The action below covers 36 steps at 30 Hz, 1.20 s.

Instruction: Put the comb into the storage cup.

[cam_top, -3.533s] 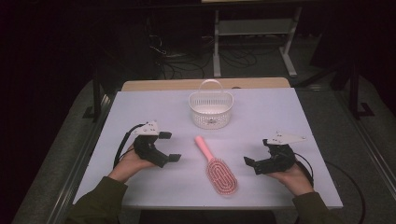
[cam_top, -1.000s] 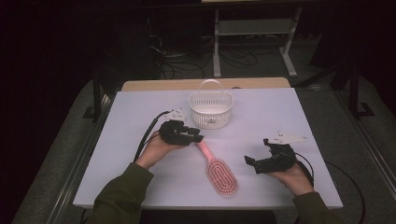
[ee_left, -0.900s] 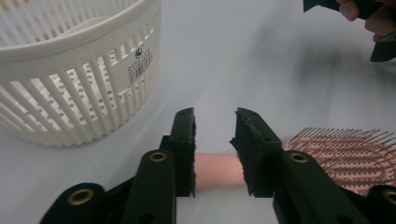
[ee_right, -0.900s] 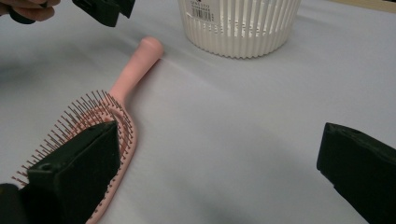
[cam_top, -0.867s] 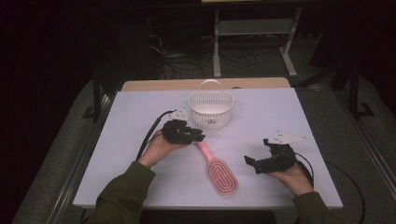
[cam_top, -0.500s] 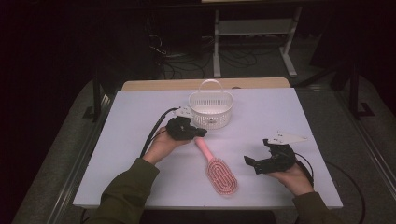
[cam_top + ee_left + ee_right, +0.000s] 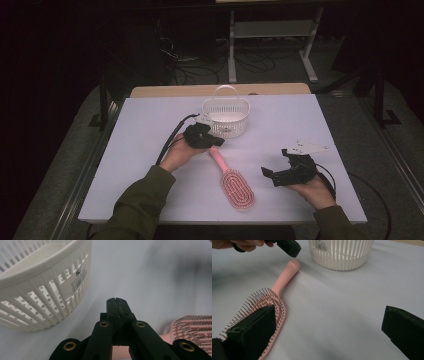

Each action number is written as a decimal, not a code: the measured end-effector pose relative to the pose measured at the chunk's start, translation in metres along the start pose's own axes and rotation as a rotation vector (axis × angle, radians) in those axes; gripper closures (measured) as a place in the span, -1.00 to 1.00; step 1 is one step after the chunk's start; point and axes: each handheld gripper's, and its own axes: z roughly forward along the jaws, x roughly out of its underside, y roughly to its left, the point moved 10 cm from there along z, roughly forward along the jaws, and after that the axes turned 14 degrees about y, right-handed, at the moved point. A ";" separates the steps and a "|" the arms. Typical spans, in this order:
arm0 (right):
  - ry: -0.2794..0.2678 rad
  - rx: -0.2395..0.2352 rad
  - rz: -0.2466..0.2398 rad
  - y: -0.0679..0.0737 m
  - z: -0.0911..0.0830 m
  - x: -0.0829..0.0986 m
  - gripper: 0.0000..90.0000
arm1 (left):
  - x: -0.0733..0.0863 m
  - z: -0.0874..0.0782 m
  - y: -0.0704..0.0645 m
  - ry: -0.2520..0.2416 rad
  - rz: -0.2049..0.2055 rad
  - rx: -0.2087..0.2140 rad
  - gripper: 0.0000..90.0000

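Pink hairbrush [image 7: 231,178] lying flat on the white table [image 7: 140,125], bristles up, handle end pointing toward the white basket [image 7: 226,116], head toward the near edge. Left claw [image 7: 209,142] hovering right over the handle tip, just in front of the basket; jaws pressed together with nothing between them, seen clearly in the left gripper view, where the left claw [image 7: 117,305] points at bare table with the basket wall [image 7: 42,287] close at one side and the brush head [image 7: 193,326] peeking in at the other. Cannot tell whether the closed tips touch the handle. Right claw [image 7: 275,172] resting low on the table off to the right of the brush head, well apart from the basket, jaws spread wide and empty. From the right gripper view, right claw [image 7: 332,327] wide, one jaw in front of the bristles of the hairbrush [image 7: 275,298], handle running away toward the basket [image 7: 342,252], and the left claw [image 7: 290,248] poised just above the handle end, held in a hand [image 7: 242,243]
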 end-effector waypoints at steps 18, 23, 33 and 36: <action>0.004 -0.003 0.002 0.000 0.000 0.001 -1.00 | 0.005 0.022 0.010 0.099 -0.007 -0.034 1.00; 0.004 -0.004 0.001 0.000 0.001 0.001 -1.00 | 0.008 0.025 0.012 0.128 -0.001 -0.060 1.00; 0.007 -0.005 0.000 0.001 0.001 0.001 -1.00 | 0.014 0.025 0.015 0.154 0.010 -0.072 1.00; 0.007 -0.006 0.001 0.001 0.001 0.001 -1.00 | 0.017 0.023 0.016 0.162 0.010 -0.073 1.00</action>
